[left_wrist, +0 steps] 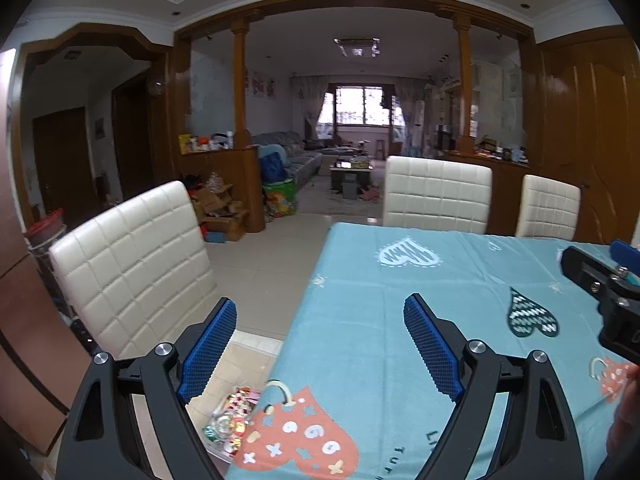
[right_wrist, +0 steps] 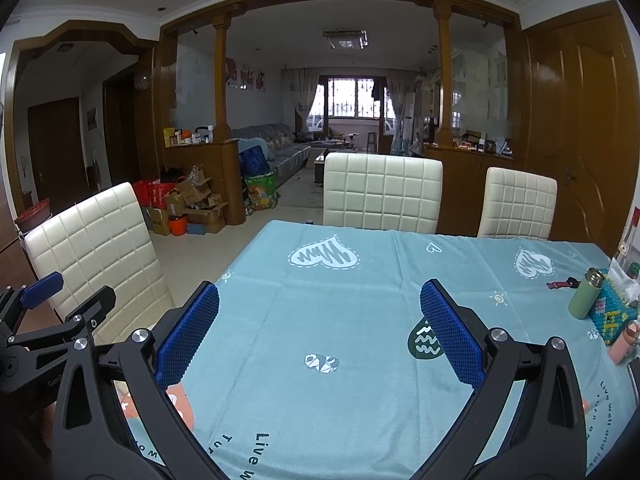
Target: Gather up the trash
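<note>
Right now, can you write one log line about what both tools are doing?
left tool: open, empty | right tool: open, empty | both above tablecloth | shiny wrappers on floor beside table

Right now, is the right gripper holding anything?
No, the right gripper stands open over the blue tablecloth with nothing between its pads.
</note>
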`<action>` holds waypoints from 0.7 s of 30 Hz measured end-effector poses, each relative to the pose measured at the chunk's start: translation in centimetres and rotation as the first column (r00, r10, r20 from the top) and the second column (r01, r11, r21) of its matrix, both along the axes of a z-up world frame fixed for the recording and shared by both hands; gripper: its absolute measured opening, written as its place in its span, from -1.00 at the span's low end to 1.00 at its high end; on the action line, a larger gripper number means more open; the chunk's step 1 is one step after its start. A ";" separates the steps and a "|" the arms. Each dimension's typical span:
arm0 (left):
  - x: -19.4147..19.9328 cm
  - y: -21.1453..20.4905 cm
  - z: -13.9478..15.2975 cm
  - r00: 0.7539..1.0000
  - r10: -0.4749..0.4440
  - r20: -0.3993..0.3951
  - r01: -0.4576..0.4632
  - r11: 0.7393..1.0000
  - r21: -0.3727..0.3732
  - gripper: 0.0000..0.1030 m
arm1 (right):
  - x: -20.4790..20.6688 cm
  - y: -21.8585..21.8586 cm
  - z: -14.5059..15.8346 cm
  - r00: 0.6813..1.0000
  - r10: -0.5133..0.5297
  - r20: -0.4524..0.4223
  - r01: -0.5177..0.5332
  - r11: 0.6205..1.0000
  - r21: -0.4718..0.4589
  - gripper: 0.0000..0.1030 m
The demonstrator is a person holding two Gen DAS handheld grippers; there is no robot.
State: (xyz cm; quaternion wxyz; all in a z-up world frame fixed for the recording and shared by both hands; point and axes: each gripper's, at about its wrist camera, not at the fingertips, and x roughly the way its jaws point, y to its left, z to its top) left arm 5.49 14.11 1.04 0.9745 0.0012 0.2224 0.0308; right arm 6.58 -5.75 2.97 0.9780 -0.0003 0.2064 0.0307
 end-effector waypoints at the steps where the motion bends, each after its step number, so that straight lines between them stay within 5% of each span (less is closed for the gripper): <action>1: 0.0 0.1 0.0 1.000 -0.005 -0.002 0.005 1.000 -0.003 0.62 | 0.0 0.0 0.0 1.000 0.000 0.000 0.000 1.000 0.000 0.93; 21: -0.5 0.0 -0.1 1.000 0.005 0.016 -0.005 1.000 0.023 0.77 | 0.1 0.4 -0.3 1.000 0.005 -0.003 -0.005 1.000 0.008 0.93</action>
